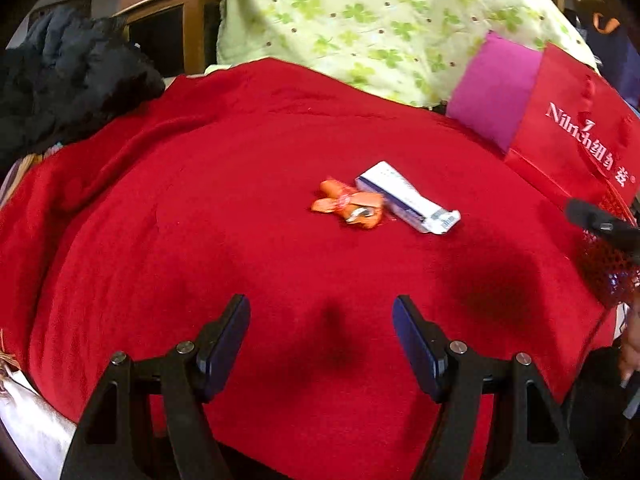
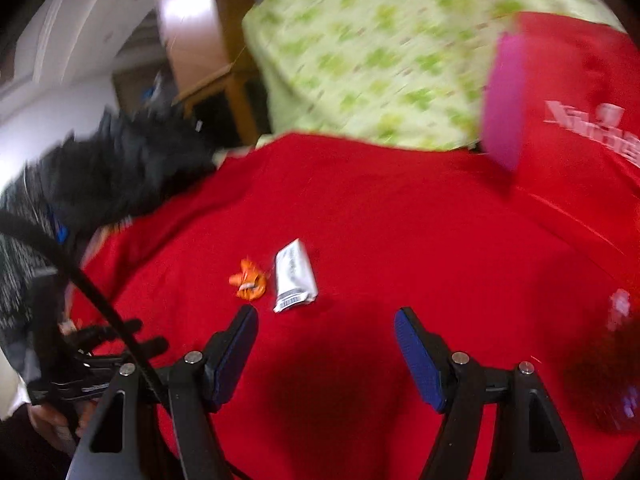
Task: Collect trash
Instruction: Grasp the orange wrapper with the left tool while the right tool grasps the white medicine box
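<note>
Trash mid red blanket [image 1: 240,184]: crumpled orange foil wrapper [image 1: 347,205] touching flattened white cardboard carton [image 1: 406,197], long axis far-left to near-right. Both lie beyond left hand-held gripper [image 1: 321,338] and right hand-held gripper [image 2: 326,344], both open, empty; right nearer.

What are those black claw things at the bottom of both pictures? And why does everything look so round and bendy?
Those claws are grabbers. A person holds one in each hand, and each carries a small camera looking out along its two fingers. The wide lens bends the view. One picture comes from the left grabber, the other from the right grabber. Both stand open and hold nothing. Below them a red woolly blanket is spread out. On it lie two bits of trash side by side: a crumpled orange wrapper and a flattened white and blue cardboard box. To the right stands a red paper shopping bag with white lettering. A green clover-print cloth lies behind.
</note>
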